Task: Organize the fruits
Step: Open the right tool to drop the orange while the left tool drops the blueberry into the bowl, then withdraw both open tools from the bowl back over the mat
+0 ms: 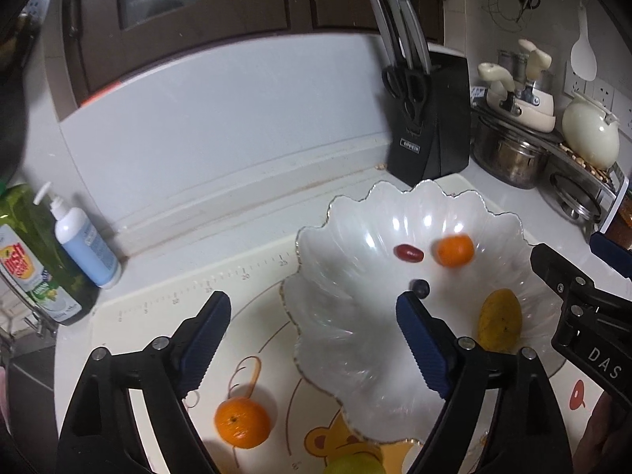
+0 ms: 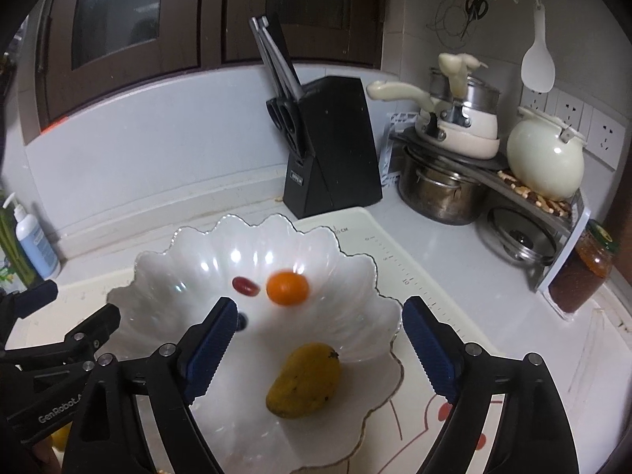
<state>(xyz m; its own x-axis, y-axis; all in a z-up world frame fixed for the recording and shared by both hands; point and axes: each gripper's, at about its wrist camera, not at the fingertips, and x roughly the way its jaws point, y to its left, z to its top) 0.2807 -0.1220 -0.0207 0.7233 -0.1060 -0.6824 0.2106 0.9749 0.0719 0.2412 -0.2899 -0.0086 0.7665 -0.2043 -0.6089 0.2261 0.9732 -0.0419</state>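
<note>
Hovering over the bowl (image 2: 355, 339), both my left tool (image 1: 312, 331) and right tool (image 2: 320, 339) gape empty; next I reach for the orange (image 1: 243, 422) on the surface.

wrist views angled down, shared bowl (image 1: 395, 217) (close)

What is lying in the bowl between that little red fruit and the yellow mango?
A small dark berry sits between the red fruit and the mango, clearest in the left wrist view.
</note>
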